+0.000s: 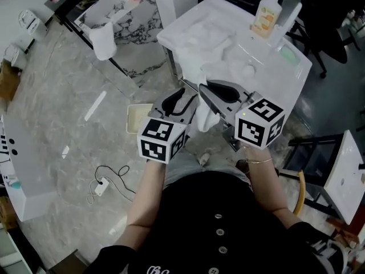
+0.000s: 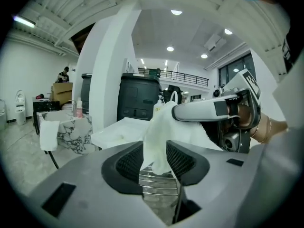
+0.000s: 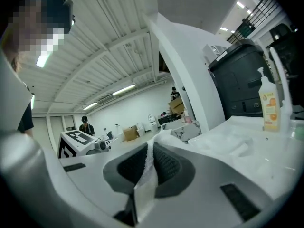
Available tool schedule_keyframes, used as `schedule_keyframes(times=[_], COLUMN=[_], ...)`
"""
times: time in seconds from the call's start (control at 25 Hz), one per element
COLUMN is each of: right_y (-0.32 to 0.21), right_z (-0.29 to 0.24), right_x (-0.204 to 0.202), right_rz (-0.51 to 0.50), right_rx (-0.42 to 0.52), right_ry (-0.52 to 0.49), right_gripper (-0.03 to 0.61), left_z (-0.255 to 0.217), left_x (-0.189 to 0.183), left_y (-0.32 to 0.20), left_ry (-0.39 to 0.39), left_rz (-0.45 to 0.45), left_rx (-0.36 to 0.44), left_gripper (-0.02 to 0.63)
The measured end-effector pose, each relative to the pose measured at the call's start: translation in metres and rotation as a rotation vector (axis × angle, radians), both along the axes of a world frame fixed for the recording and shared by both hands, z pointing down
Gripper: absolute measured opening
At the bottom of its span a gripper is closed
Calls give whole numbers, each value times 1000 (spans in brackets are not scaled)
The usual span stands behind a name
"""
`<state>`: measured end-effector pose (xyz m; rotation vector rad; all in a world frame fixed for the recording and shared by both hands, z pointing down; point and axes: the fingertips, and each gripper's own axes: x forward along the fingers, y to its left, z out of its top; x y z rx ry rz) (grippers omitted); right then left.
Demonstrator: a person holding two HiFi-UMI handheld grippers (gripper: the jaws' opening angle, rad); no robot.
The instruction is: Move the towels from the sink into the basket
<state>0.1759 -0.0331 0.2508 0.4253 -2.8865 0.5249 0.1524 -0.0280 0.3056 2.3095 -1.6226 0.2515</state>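
A white towel (image 1: 204, 117) hangs in the air in front of the white sink (image 1: 268, 67), pinched from both sides. My left gripper (image 1: 190, 97) is shut on its left part, and in the left gripper view the towel (image 2: 159, 134) rises from between the dark pads (image 2: 130, 163). My right gripper (image 1: 202, 91) is shut on the same towel (image 3: 145, 189), its folds squeezed between the jaws. More white towels (image 1: 199, 36) lie on the counter and in the basin. A cream basket (image 1: 138, 117) sits on the floor, left of and below the grippers.
A soap bottle (image 1: 265, 16) and a faucet (image 1: 290, 10) stand at the back of the sink. A marble table (image 1: 128, 21) with a white cloth (image 1: 104, 41) hung on it is to the left. A cable (image 1: 108, 181) lies on the floor; a white chair (image 1: 345, 173) stands at right.
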Motion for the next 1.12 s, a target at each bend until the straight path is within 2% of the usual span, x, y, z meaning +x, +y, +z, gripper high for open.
schedule_keyframes(times=[0.16, 0.4, 0.68, 1.12], right_y=[10, 15, 27, 55], right_z=[-4, -7, 10, 43], right_x=[-39, -98, -158, -263], right_rz=[-45, -60, -79, -204], right_rx=[-1, -3, -28, -69], right_ry=[-14, -23, 21, 77], right_gripper=[32, 32, 34, 34], left_z=[-5, -9, -5, 30], left_x=[-40, -105, -172, -278], left_y=[5, 13, 25, 56], left_ry=[8, 4, -3, 48], left_rz=[-39, -69, -96, -236], left_rx=[13, 23, 15, -53], left_gripper=[153, 152, 152, 152])
